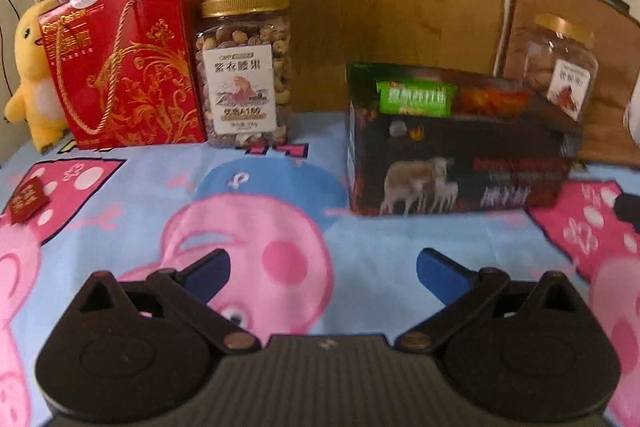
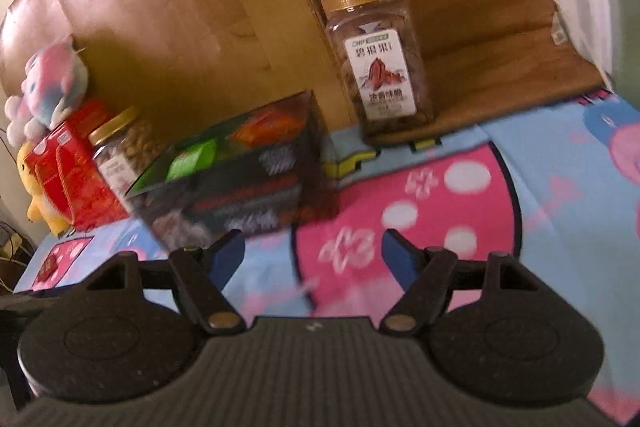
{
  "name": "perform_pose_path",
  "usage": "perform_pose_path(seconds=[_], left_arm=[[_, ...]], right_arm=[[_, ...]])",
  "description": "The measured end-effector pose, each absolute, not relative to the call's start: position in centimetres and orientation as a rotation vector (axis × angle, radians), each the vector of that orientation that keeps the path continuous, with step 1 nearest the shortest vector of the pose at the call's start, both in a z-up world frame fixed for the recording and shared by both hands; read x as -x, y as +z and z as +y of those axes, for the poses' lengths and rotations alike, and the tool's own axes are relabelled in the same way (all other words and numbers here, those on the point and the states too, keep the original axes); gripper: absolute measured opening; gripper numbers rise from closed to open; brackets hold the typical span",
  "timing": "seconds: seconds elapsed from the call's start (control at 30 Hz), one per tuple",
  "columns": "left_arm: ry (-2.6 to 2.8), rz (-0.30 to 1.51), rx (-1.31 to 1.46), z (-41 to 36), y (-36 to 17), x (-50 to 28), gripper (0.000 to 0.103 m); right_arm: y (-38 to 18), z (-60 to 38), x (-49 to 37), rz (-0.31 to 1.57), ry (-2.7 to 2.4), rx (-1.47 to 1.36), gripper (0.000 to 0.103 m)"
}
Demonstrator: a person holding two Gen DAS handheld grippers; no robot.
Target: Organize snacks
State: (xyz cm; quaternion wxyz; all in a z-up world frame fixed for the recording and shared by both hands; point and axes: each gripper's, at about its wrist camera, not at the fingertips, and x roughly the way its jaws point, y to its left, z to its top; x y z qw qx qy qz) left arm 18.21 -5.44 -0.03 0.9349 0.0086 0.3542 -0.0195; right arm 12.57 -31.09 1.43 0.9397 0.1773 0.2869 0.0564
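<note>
My left gripper [image 1: 322, 269] and right gripper [image 2: 314, 253] both hover over the cartoon-print cloth [image 1: 360, 239] with jaws spread wide and nothing between them. Ahead of the left jaws stands the open black box [image 1: 460, 167], its long axis running left to right, opening upward, with a green packet [image 1: 414, 97] and an orange packet [image 1: 494, 99] upright inside. The loose small red packet [image 1: 28, 199] lies flat near the cloth's left edge, well apart from the box. Probable step: approach that packet. Recommended method: lower the jaws squarely across its short side, close gently. The two jars [image 1: 246, 67] [image 2: 380, 59] stand upright, lids up.
</note>
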Motion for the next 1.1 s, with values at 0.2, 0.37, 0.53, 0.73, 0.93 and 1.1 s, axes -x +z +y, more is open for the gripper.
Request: perform_pose_path(seconds=[0.2, 0.37, 0.53, 0.73, 0.93, 1.1], left_arm=[[-0.069, 0.689, -0.05, -5.8, -0.5, -20.0, 0.103], [-0.134, 0.648, -0.115, -6.9, -0.4, -21.0, 0.103], [-0.174, 0.639, -0.153, -7.6, -0.8, -22.3, 0.103], [-0.22, 0.637, -0.138, -8.0, -0.9, -22.9, 0.103], [-0.206, 0.636, -0.135, -7.7, -0.4, -21.0, 0.103], [-0.139, 0.701, -0.148, -7.7, -0.3, -17.8, 0.103]], right_arm=[[1.7, -30.1, -16.6, 0.572, 0.284, -0.179, 0.078], [1.3, -29.3, -19.4, 0.568, 0.364, -0.111, 0.078], [0.6, -28.4, -20.7, 0.569, 0.365, -0.076, 0.079], [0.8, -28.2, -20.2, 0.581, 0.362, -0.118, 0.079], [1.0, -27.5, -18.6, 0.554, 0.36, -0.077, 0.077], [0.8, -28.2, -15.5, 0.599, 0.258, -0.174, 0.077]])
